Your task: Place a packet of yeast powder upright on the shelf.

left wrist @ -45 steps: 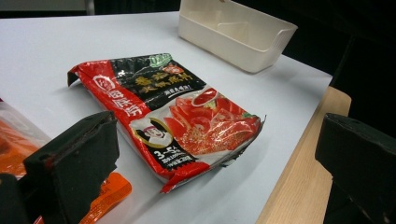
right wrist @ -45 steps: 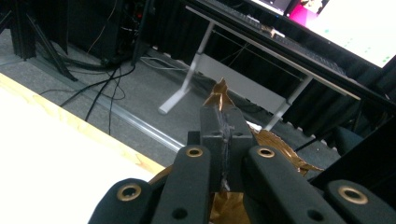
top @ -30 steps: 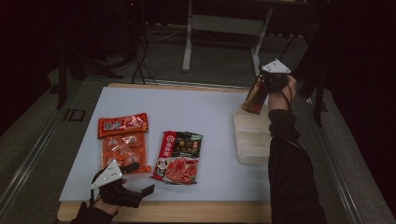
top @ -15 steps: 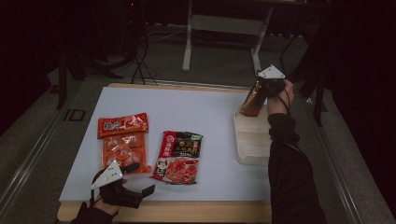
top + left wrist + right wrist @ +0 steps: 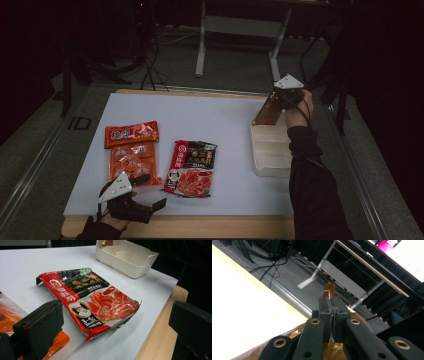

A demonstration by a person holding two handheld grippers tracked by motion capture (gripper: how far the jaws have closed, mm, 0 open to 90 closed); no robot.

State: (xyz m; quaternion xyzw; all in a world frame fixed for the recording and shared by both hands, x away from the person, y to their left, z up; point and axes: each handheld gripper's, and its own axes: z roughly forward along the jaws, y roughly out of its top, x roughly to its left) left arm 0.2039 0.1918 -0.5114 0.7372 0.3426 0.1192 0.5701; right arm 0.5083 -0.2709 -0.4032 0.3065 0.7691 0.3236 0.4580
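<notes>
Foil of the thin golden packet (image 5: 266, 111), pinched at its top edge by the closed right tool (image 5: 281, 100) over the white bin (image 5: 272, 155) at the desk's right edge, looked light, crinkly and slippery, while the left tool (image 5: 145, 200) waited open.

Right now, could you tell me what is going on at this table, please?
A person is working with a claw in each hand. The right claw is shut on a golden-brown packet, holding it in the air above the far end of the white bin. The left claw rests open at the near edge of the table, holding nothing. Two more packets lie flat on the table: an orange one and a red and black one.
</notes>
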